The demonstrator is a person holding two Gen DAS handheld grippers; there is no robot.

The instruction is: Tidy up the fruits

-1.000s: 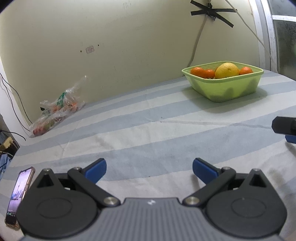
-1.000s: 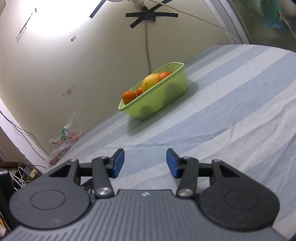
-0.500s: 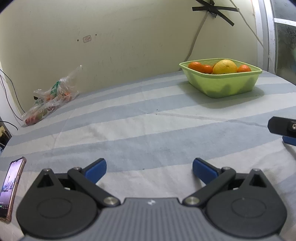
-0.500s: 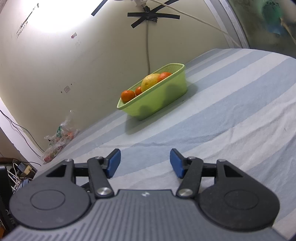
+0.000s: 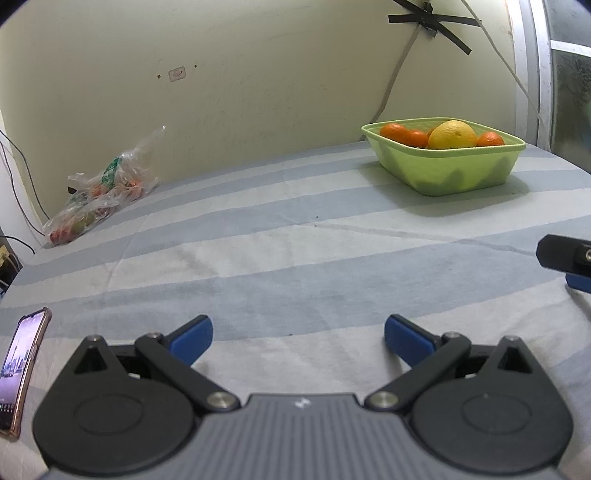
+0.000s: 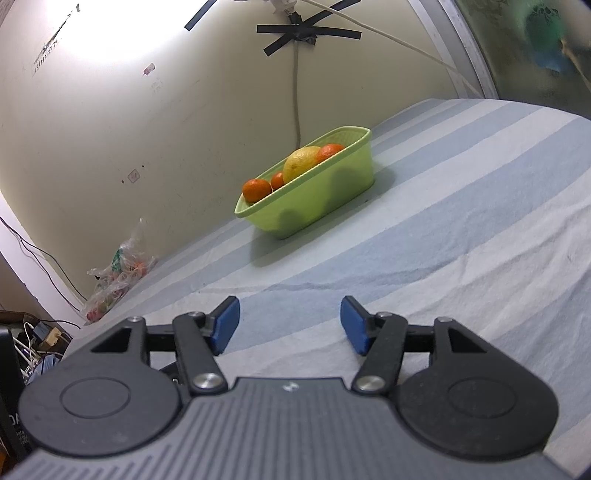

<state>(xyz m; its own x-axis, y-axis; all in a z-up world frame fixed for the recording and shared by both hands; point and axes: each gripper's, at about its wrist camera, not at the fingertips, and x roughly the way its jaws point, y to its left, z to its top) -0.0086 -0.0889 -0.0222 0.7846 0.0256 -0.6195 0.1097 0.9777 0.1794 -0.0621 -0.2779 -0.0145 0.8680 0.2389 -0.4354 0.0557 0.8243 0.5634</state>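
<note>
Green plastic forms a shallow, rectangular basket [image 5: 447, 173] that sits on a bed covered with a sheet [image 5: 277, 258] striped in pale blue and white. It rests flat and upright near the far edge, close to a cream wall [image 5: 258, 74]. In the right wrist view its long axis runs diagonally, from lower left up toward the upper right [image 6: 310, 199]. Inside lie several small oranges [image 5: 394, 132] and one larger yellow citrus fruit [image 5: 452, 134] in the middle, all showing above the rim. The left gripper [image 5: 298, 334] hovers low over the sheet with its blue-padded fingers [image 5: 192, 338] spread wide and nothing between them; the basket lies well ahead of it and off to its right. The right gripper [image 6: 290, 323] also has its fingers apart and holds nothing, though the gap is narrower; the basket lies well ahead of it, roughly straight on. One tip of the right gripper shows at the right edge of the left wrist view [image 5: 569, 258]. Far to the left, against the wall, a crumpled clear plastic bag [image 5: 99, 195] holds more small fruit, red, orange and green. A phone [image 5: 20, 369] with a lit screen lies on the sheet just left of the left gripper. Black tape [image 6: 306, 33] pins a cable to the wall above the basket.
</note>
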